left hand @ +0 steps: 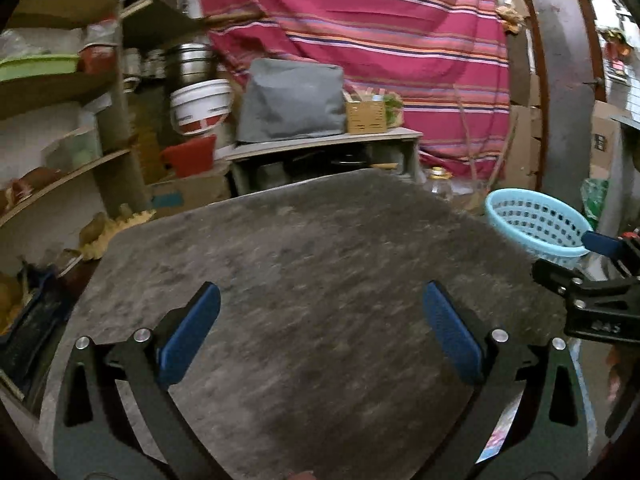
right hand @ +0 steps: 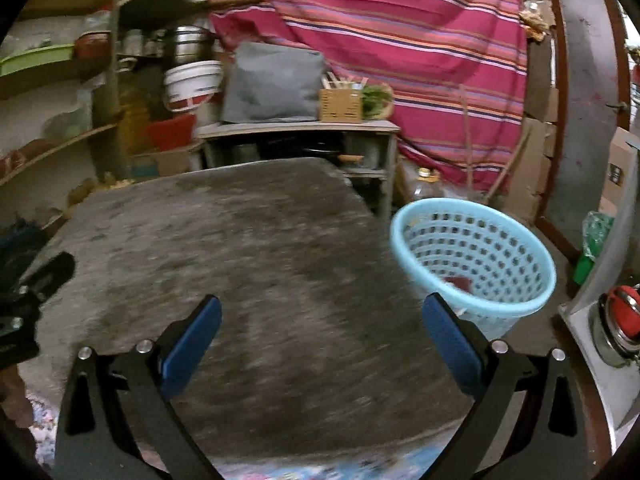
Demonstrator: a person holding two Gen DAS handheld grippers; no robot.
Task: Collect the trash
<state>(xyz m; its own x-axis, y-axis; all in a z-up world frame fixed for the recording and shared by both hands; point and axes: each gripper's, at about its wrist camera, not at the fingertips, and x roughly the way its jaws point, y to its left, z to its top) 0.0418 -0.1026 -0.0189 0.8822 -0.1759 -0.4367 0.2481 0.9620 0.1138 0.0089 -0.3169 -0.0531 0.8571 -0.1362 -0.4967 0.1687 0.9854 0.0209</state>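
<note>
A light blue perforated basket stands off the right edge of the grey table; something dark red lies inside it. It also shows in the left wrist view. My right gripper is open and empty above the table's front, its right finger just in front of the basket. My left gripper is open and empty above the table. The right gripper's body shows at the right of the left wrist view. No loose trash shows on the table.
Wooden shelves with bowls and pots stand at the left. A low cabinet with a grey bag and a small wooden box stands behind the table. A striped red cloth hangs behind. A metal pot with a red lid is at the right.
</note>
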